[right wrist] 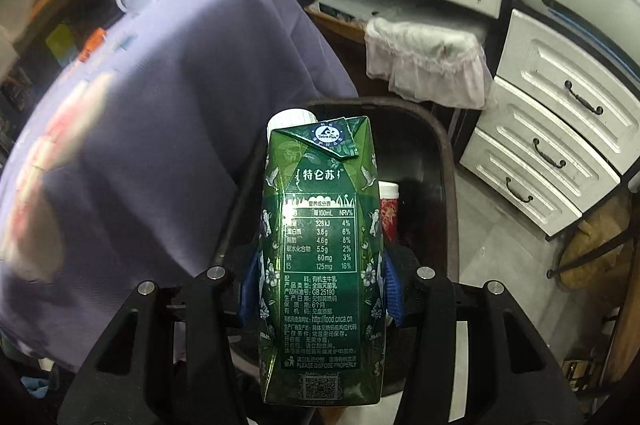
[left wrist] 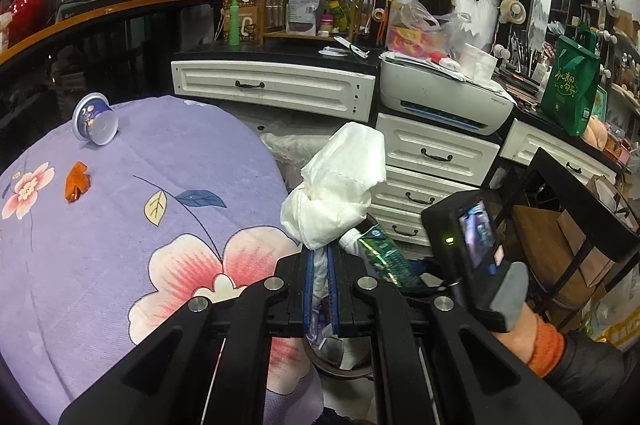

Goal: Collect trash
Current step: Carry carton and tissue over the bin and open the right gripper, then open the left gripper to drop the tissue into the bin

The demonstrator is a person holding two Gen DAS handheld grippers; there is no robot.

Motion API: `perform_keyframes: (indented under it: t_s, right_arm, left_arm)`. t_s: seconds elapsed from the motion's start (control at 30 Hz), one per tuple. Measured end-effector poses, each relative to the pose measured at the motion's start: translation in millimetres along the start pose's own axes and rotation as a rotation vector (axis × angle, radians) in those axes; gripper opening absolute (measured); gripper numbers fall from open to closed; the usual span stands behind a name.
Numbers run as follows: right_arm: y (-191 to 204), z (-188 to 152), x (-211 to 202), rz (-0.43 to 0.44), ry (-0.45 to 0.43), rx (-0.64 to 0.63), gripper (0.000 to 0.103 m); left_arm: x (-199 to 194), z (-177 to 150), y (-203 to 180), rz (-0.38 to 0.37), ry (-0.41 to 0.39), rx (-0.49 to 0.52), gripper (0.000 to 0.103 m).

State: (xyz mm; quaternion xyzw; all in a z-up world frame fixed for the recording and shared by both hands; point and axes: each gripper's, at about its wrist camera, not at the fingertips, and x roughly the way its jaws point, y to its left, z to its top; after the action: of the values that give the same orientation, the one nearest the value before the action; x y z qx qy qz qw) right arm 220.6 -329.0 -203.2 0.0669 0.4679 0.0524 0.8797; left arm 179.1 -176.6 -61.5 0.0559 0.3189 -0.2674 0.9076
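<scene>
My left gripper is shut on a crumpled white tissue and holds it past the edge of the purple flowered tablecloth. My right gripper is shut on a green milk carton and holds it above a dark bin; the carton also shows in the left wrist view. A red-and-white container lies inside the bin. A purple cup lies on its side on the cloth, with an orange wrapper near it.
White drawers and a printer stand behind the bin. A second bin with a pale liner sits by the drawers. A black-framed stand is to the right. Shelves with clutter line the back wall.
</scene>
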Motion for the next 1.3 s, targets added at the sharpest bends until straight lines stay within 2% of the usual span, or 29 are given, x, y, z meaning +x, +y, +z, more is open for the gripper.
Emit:
perform_keyframes:
  t_s: [0.1,0.13,0.17,0.4,0.63,0.87,1.1,1.3]
  right_arm:
    - [-1,-2,7,-0.024,-0.006,0.005,0.056]
    - [-1,-2,7,-0.036,-0.014,0.009,0.067]
    - [-2,-3,5,-0.042,-0.025,0.012,0.073]
    - [-9,-9,-24,-0.050,-0.081,0.026,0.073]
    - [-26,-23,-67,-0.095,-0.142,0.042,0.073]
    - [-61,-43,-106,-0.149,-0.183,0.121,0.073]
    - [-92,-61,-120,-0.172,-0.198,0.198,0.074]
    - [-97,-66,-119,-0.157,-0.194,0.221,0.074]
  left_arm:
    - [4,-1,-3,-0.007,0.010,0.006,0.007]
    - [5,-1,-5,-0.006,0.012,0.011,0.007]
    - [7,-1,-6,-0.007,0.014,0.017,0.007]
    - [16,-2,-14,-0.023,0.032,0.045,0.007]
    - [36,-3,-35,-0.064,0.075,0.090,0.007]
    - [65,-10,-57,-0.114,0.143,0.104,0.007]
    - [97,-21,-66,-0.120,0.225,0.108,0.007]
    - [119,-32,-66,-0.089,0.298,0.091,0.007]
